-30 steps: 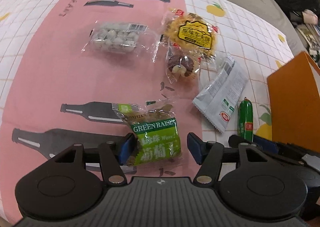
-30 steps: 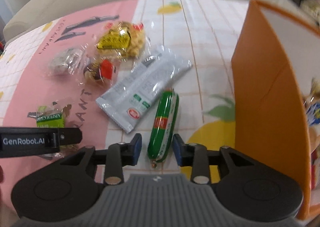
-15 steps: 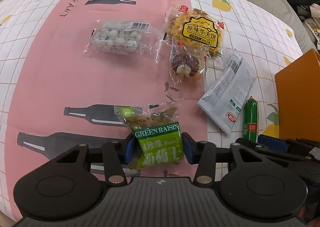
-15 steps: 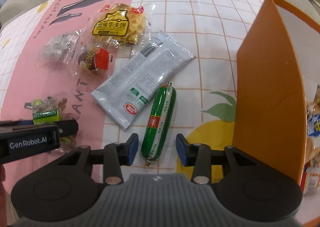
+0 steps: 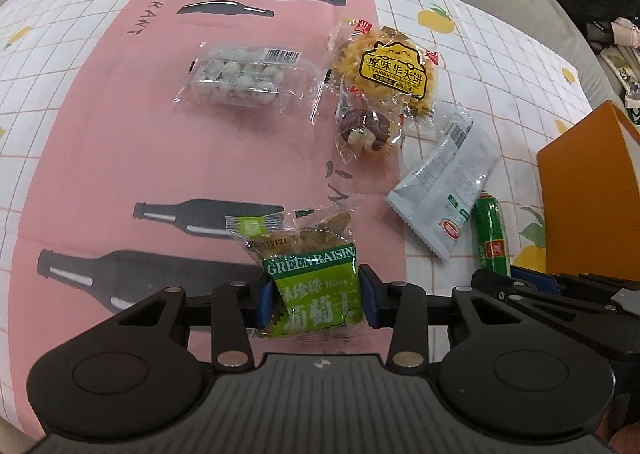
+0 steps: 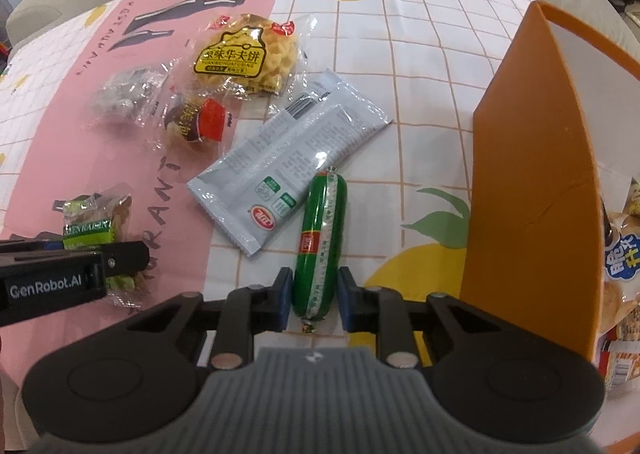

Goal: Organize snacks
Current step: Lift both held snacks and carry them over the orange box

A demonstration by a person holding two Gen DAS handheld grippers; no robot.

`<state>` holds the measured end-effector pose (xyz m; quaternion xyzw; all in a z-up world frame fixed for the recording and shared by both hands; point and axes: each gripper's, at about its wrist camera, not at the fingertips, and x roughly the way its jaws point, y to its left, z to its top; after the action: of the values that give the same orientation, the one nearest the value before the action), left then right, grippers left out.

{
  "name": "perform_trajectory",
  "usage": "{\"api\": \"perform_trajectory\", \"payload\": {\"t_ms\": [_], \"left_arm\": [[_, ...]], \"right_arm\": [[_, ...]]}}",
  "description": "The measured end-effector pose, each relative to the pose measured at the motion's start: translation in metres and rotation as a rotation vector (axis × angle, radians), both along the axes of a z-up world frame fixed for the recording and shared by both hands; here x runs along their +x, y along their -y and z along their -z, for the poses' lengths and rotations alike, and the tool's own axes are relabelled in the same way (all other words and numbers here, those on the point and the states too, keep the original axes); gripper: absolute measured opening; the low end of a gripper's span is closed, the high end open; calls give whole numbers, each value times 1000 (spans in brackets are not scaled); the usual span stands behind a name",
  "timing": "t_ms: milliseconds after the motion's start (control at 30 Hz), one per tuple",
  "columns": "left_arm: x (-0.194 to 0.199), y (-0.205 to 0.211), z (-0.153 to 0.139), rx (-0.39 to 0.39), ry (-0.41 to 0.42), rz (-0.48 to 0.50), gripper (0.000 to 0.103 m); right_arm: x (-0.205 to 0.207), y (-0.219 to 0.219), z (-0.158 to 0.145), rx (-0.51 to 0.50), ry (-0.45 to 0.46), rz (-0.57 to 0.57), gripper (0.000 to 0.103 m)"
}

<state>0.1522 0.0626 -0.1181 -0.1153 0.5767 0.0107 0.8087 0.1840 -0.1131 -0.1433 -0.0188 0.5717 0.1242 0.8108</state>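
While crinkly raisin packet (image 5: 314,292) pinched, glossy sausage (image 6: 320,242) flanked.

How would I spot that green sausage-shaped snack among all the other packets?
Find the tall orange box on the right of the checked tablecloth. Just left of it, beside a flat grey foil packet, lies the green tube-shaped sausage. It alone is round and glossy green with a small red label.

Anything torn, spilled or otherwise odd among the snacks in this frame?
Nothing stands out. The snack packets on the tablecloth look sealed, with nothing spilled. The left gripper is closed on the green raisin pack, and the right gripper's pads flank the green sausage.
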Motion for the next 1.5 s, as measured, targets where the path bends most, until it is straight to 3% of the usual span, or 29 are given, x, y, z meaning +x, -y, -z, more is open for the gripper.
{"api": "perform_trajectory", "payload": {"t_ms": [367,667,1133,1500], "left_arm": [[-27,4,-26,-21,38,-12,46],[-46,17,-67,-46,122,15,46],[-47,96,-126,-101,238,226,46],[-21,187,-124,-135,215,448,46]], "right_arm": [[-20,9,-25,122,16,-3,20],[-46,30,-72,234,71,-9,20],[-69,115,-145,229,168,-21,20],[-69,203,-154,135,186,76,20]]}}
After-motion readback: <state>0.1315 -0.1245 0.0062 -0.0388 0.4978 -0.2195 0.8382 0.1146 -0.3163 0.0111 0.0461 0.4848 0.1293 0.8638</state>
